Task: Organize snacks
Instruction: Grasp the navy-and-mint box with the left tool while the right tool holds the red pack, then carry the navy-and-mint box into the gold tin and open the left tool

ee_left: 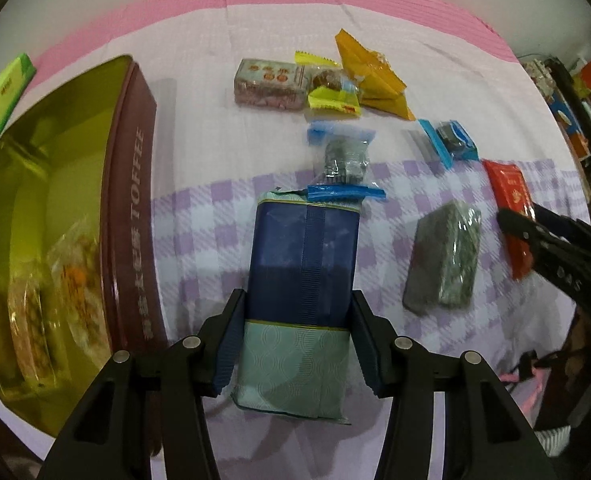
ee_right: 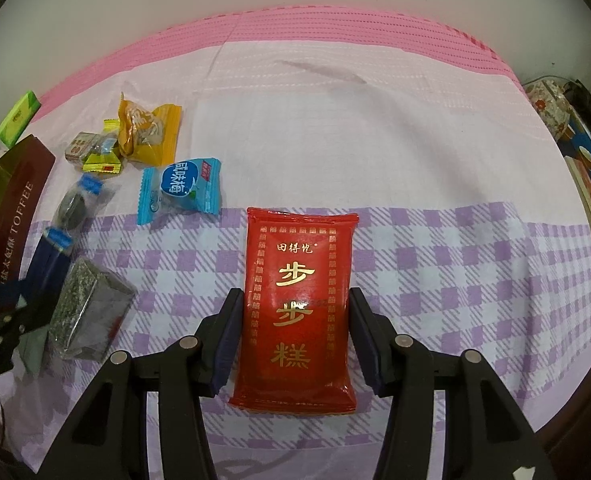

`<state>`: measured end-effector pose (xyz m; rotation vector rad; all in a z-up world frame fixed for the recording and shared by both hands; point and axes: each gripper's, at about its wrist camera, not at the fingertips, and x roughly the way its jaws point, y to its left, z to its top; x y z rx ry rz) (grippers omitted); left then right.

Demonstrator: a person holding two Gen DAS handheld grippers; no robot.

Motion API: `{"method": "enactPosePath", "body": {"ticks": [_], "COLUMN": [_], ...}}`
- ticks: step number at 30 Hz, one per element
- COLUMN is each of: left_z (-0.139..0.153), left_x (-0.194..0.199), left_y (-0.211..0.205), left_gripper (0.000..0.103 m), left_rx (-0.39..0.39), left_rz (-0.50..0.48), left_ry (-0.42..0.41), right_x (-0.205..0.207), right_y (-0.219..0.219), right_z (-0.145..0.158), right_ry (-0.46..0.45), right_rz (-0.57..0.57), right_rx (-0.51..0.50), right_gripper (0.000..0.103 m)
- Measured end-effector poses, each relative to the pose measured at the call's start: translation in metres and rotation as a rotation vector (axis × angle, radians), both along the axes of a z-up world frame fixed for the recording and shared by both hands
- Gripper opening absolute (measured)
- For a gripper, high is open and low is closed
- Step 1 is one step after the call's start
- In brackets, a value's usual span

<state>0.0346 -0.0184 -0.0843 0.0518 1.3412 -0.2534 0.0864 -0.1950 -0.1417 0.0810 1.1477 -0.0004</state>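
While clamped, glossy red snack packet (ee_right: 295, 308), gold lettering

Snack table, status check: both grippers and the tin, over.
Left gripper clamped on blue packet. Right gripper clamped on red packet. Toffee tin open, some snacks inside. Path clear.

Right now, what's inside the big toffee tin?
The toffee tin is open. Clear-wrapped snacks lie on its gold bottom, with pale and orange pieces inside them. They look blurry, and the tin's near end is out of view.
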Motion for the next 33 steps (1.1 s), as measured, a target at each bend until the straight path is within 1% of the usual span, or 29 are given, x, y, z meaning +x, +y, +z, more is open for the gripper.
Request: {"method": "enactPosePath", "body": {"ticks": [8,11,17,19,22,23,27,33], "left_z": [0.013,0.025,0.034,0.039,0.047,0.046,0.057,0.071], "left_x": [-0.022,-0.023,-0.033,-0.038,-0.032,-0.030,-0.024,-0.010], "left_y": [0.007,0.020,0.022,0.030,0.030,0.025,0.028,0.063], "left_gripper": [0.051,0.051,0.051,0.051,0.051,0.051,0.051,0.051], "left_rx": [-0.017,-0.031,-0.033,-0.031,-0.036,-0.038,-0.029,-0.005], "left_rz": [-0.025,-0.037,-0.051,-0.051,-0.044,-0.041,-0.019,0.072], "left_ry": [-0.017,-0.023,-0.040,-0.040,-0.048,-0.054,-0.096,-0.148], "right_x": [0.001,0.001,0.001,0.001,0.001,0.001,0.001,0.001], "right_y": [0.000,0.001,0.000,0.000,0.000,0.001,0.001,0.000], "right_z": [0.000,0.000,0.000,0.000,0.000,0.000,0.000,0.000], "right_ry": [0.001,0.001,0.002,0.002,0.003,0.003,0.003,0.006], "right_rz": [0.002,0.004,0.003,0.005,0.005,0.005,0.004,0.003], "right_rx": [-0.001,-0.002,-0.004,-0.003,-0.004,-0.004,-0.004,-0.005], "right_gripper": [0.049,0.049,0.049,0.049,0.049,0.049,0.049,0.049]}}
